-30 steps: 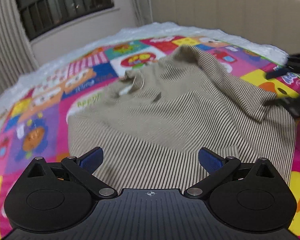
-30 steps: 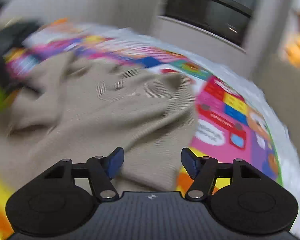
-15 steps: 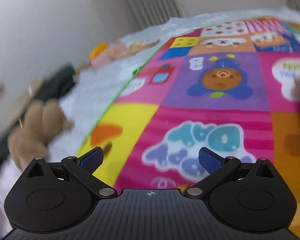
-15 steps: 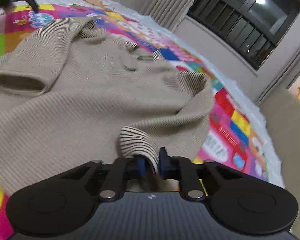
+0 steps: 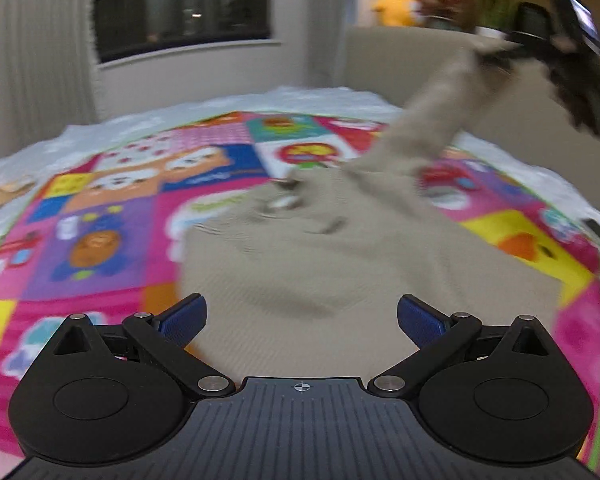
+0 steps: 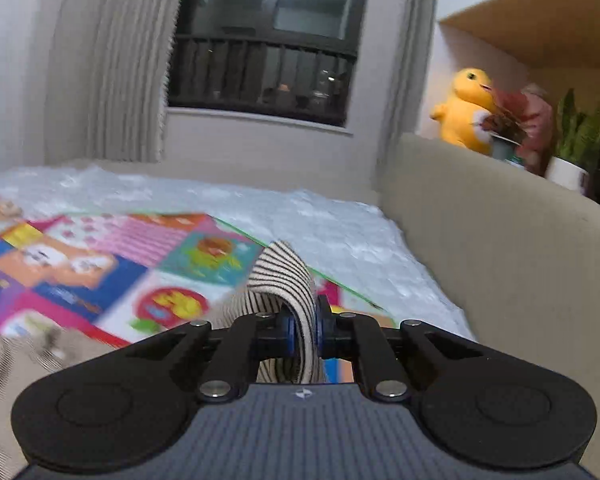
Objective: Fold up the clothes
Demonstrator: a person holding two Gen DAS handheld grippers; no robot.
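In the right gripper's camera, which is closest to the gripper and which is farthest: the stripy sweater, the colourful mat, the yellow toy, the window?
1. Stripy sweater: pinched in the right gripper.
2. Colourful mat: below, to the left.
3. Yellow toy: on the ledge, upper right.
4. Window: on the far wall.

The toy and window are too close to call.

**Clearance**

Left of the sweater [image 5: 340, 264] the mat [image 5: 100, 208] is open. Right side is walled by the headboard [image 6: 500, 248]; raised sleeve [image 5: 428, 120] and right claw [image 5: 500, 58] cross the upper right.
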